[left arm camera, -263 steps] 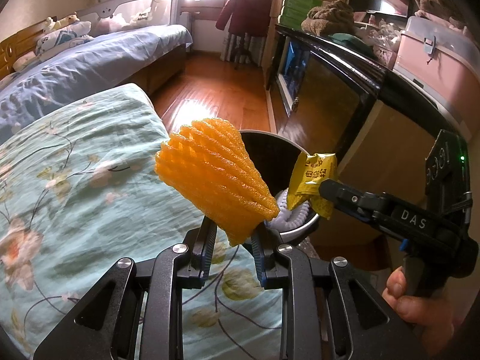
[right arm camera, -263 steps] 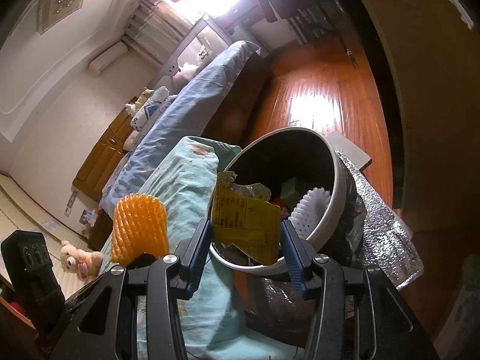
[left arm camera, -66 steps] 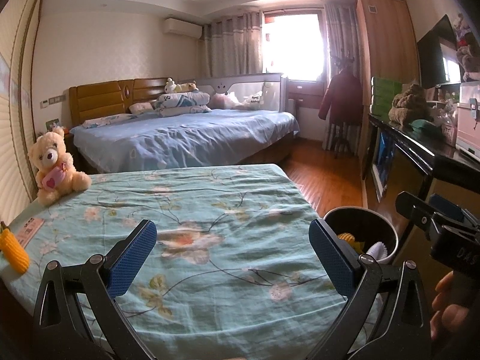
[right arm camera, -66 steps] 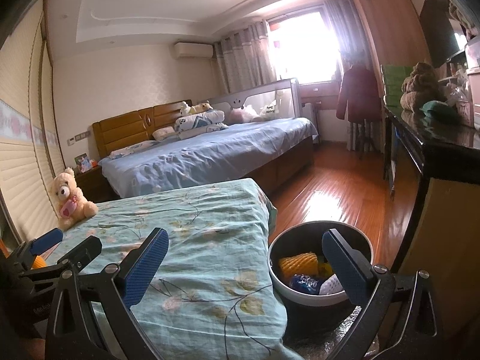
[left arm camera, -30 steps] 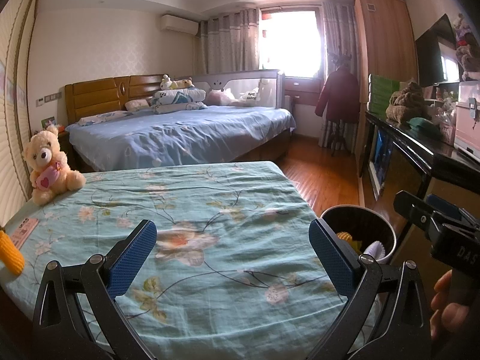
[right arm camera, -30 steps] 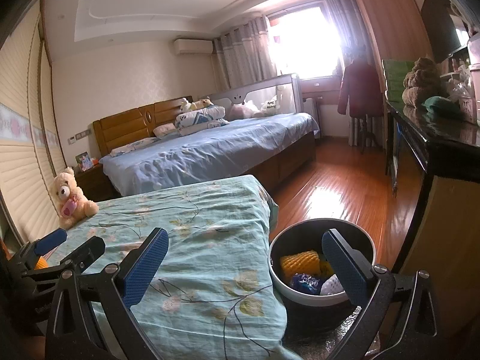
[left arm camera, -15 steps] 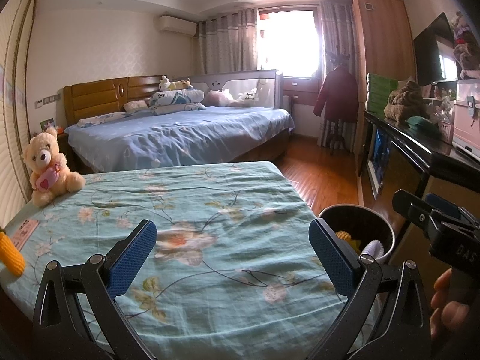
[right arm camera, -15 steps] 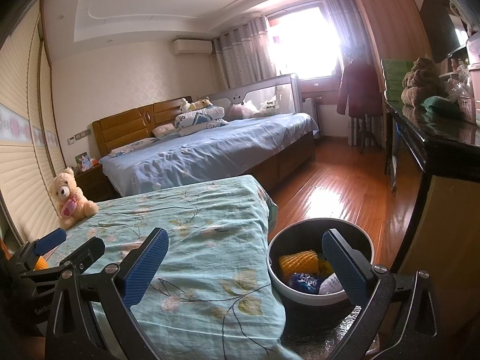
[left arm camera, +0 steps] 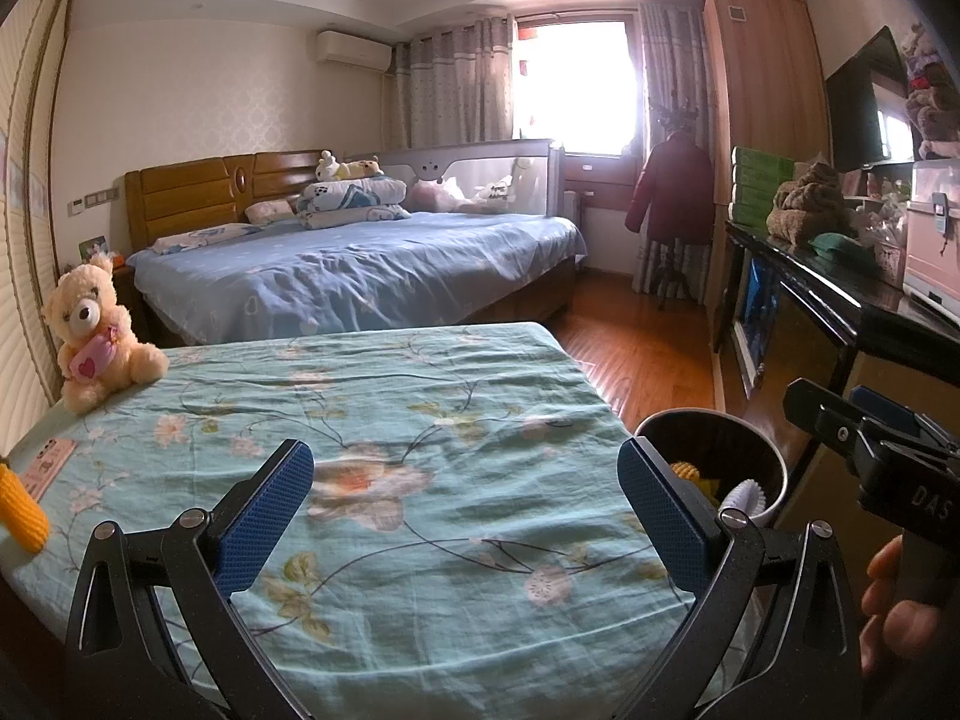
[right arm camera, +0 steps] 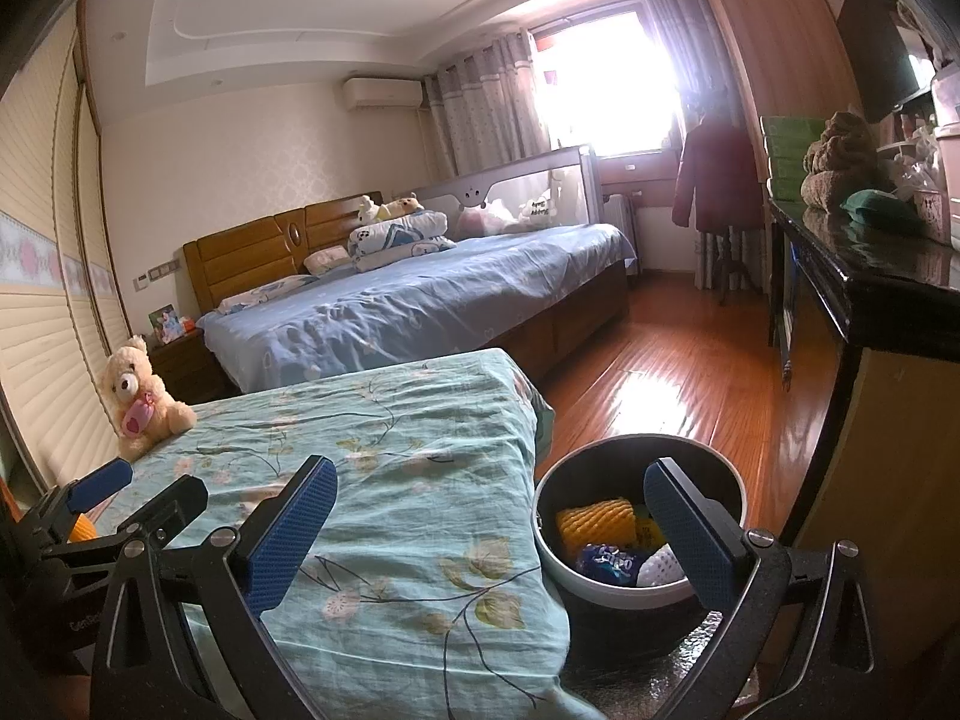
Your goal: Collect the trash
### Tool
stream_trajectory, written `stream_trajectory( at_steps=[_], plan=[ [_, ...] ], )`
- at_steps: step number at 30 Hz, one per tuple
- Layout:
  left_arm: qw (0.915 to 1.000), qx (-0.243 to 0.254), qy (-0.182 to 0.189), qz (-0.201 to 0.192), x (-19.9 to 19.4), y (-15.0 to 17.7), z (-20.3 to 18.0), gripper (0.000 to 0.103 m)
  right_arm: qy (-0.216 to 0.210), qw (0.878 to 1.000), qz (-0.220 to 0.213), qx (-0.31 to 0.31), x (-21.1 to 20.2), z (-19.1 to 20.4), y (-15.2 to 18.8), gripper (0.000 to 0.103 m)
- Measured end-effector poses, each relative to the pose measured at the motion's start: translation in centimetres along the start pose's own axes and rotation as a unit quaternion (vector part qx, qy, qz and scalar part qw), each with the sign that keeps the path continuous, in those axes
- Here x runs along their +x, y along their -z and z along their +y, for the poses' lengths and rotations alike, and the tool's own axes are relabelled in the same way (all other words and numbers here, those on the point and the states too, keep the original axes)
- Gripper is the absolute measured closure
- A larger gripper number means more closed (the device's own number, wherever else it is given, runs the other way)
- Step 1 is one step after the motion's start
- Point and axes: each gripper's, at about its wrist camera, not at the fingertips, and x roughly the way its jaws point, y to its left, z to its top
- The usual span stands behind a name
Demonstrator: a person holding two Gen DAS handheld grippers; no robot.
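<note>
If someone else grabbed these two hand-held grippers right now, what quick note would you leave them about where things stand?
Left gripper: open, empty, over the floral bed.
Right gripper: open, empty, between bed and bin.
Done: the bin, on the floor by the bed's right edge, holds an orange foam net, a yellow wrapper, a blue wrapper and a white foam net.
Left: another orange foam net lies at the bed's far left edge, near the teddy bear. It probably goes in the bin next. No other trash shows on the bed.
</note>
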Motion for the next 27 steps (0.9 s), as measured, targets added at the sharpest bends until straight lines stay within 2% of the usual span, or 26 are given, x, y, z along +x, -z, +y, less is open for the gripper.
stream_trajectory(
  at_steps=[27],
  plan=[
    [1.0000, 0.000, 0.000, 0.002, 0.05, -0.02, 0.13, 0.000, -0.008, 1.000, 0.011, 0.001, 0.58, 0.24, -0.07, 0.000]
  ],
)
